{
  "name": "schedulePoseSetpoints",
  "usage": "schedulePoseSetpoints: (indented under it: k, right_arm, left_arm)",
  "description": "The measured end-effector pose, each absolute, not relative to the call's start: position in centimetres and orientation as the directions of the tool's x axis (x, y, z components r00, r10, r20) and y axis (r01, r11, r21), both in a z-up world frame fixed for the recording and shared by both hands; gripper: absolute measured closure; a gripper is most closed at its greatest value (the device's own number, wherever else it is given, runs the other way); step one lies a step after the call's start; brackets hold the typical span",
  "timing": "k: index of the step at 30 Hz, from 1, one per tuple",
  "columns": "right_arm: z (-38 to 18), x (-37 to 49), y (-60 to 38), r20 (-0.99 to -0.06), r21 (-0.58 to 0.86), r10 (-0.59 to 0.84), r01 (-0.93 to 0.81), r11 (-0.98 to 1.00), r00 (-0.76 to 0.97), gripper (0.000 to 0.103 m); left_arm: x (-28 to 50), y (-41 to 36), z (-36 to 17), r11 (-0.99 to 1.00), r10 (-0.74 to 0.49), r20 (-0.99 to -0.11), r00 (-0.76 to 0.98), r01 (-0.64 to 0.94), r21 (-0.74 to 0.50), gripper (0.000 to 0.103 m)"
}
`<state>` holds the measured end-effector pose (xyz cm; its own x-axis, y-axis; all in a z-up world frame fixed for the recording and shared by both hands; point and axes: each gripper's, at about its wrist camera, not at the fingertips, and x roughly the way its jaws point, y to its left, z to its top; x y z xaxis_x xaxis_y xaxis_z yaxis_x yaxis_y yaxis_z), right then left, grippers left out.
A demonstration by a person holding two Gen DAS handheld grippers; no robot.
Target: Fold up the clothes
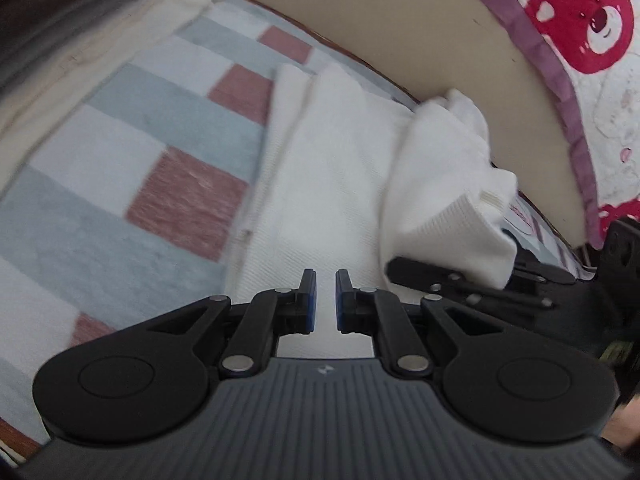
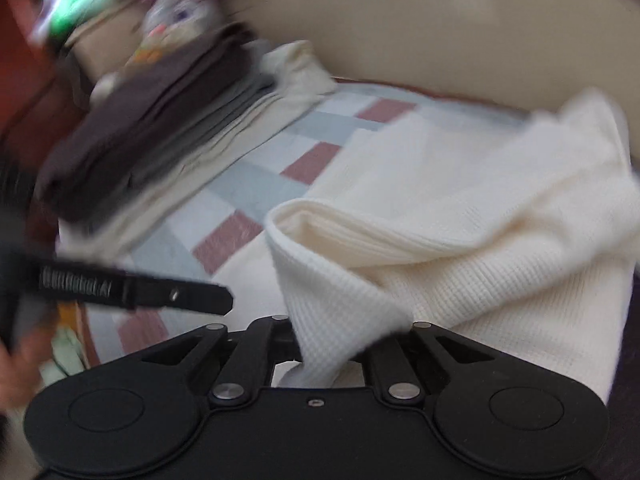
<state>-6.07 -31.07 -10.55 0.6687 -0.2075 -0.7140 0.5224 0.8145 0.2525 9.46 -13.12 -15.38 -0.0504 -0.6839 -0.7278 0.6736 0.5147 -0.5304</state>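
Two grippers work a cream knit garment (image 2: 460, 208) lying on the checked blanket (image 1: 120, 152). Right gripper (image 2: 336, 344) pinches its ribbed hem; left gripper (image 1: 326, 300) hovers nearly closed, empty. Soft, light, floppy, it seems best gripped at edges.

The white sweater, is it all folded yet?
Not yet. A stack of folded clothes already sits on the checked blanket. The right gripper is shut on the white sweater, lifting its ribbed edge. The left gripper is shut and empty. The fold still needs finishing.
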Motion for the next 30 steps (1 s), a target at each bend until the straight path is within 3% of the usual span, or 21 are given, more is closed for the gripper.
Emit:
schedulePoseSetpoints:
  k: [5,8,15,16,19,23,27,30]
  right_arm:
    - [-8.5,-4.9,-29.0,-0.695,0.16,-0.149,0.354,0.921,0.703,0.094]
    - [-9.7,-3.8,-25.5,-0.755,-0.066,-0.229,0.277,0.959,0.614,0.094]
    - [-10.3,-7.1,-26.7,-0.756,0.173,-0.12,0.373,0.911,0.643,0.088]
    - [-9.7,-8.3,-26.2,-0.755,0.151,-0.119,0.347,0.925,0.645,0.088]
    - [-7.8,-11.7,-24.7,-0.758,0.041,-0.172,0.309,0.95,0.629,0.069]
    - [-6.9,-15.9,-24.2,-0.752,-0.08,-0.329,0.417,0.905,0.571,0.053]
    - [-9.1,-17.5,-24.5,-0.786,-0.171,-0.419,0.491,0.854,0.455,0.052]
    - [-9.9,-18.1,-24.7,-0.79,-0.146,-0.424,0.535,0.832,0.443,0.052]
  left_arm:
    - [10.1,-12.9,-15.3,0.488,-0.728,-0.68,-0.09,0.629,-0.605,0.095]
    - [9.7,-12.9,-15.1,0.443,-0.759,-0.638,-0.129,0.616,-0.651,0.095]
    - [9.2,-13.7,-15.2,0.462,-0.718,-0.689,-0.097,0.674,-0.576,0.095]
    - [9.2,-13.7,-15.1,0.459,-0.721,-0.685,-0.101,0.672,-0.582,0.095]
    - [8.6,-13.7,-14.3,0.435,-0.733,-0.673,-0.101,0.69,-0.578,0.094]
    - [6.6,-14.3,-12.6,0.391,-0.736,-0.674,-0.065,0.772,-0.501,0.078]
    - [3.5,-15.8,-11.6,0.323,-0.719,-0.694,-0.032,0.869,-0.375,0.061]
    - [1.0,-17.2,-11.8,0.27,-0.7,-0.715,0.011,0.929,-0.251,0.06]
